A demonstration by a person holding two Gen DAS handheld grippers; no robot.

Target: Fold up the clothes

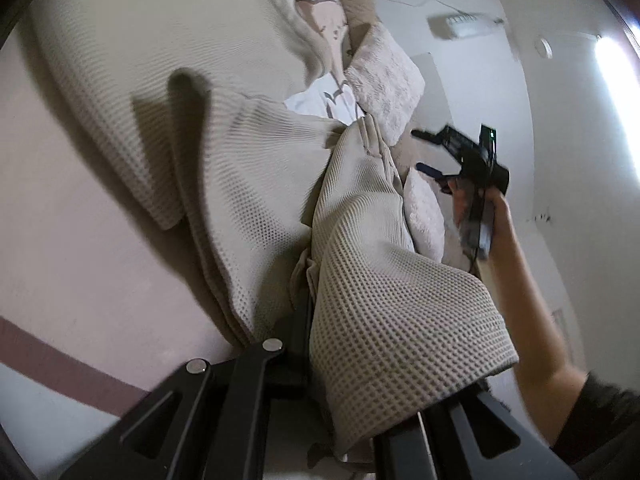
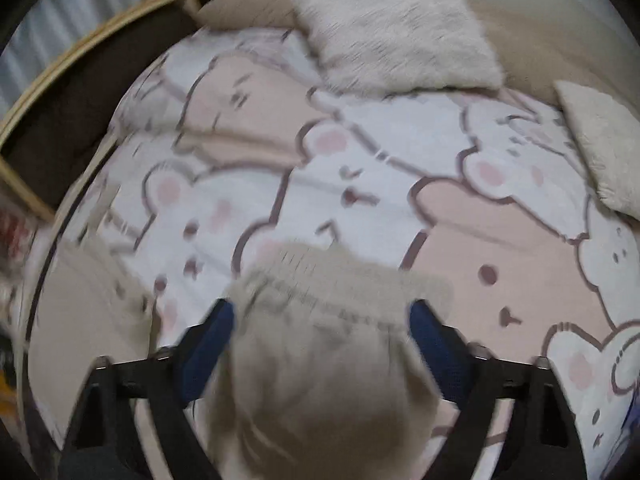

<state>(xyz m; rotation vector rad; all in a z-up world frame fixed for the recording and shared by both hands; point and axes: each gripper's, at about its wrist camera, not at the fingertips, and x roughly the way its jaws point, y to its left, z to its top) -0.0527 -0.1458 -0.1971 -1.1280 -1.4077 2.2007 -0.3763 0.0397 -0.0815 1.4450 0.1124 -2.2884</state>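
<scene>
The left gripper is clamped tight on a fold of the beige waffle-knit garment, which drapes over its fingers and hides their tips. From that pinch the cloth runs away across the bed in long ridges, one loose flap hanging down on the right over the gripper's frame. The garment's far end bunches near a fluffy pillow and a second pillow close beside the fold.

The right gripper stands wide apart (its blue pads sit either side of the cloth, not pressing it). Between them lies a blurred hump of the garment, its ribbed hem lying just ahead on the bear-print cover. In the left view the person's right hand holds that gripper off to the right, apart from the cloth.

Ahead of the hem the cover is bare up to the pillow at the head; another pillow sits at the right edge. A wooden bed rail bounds the left side.
</scene>
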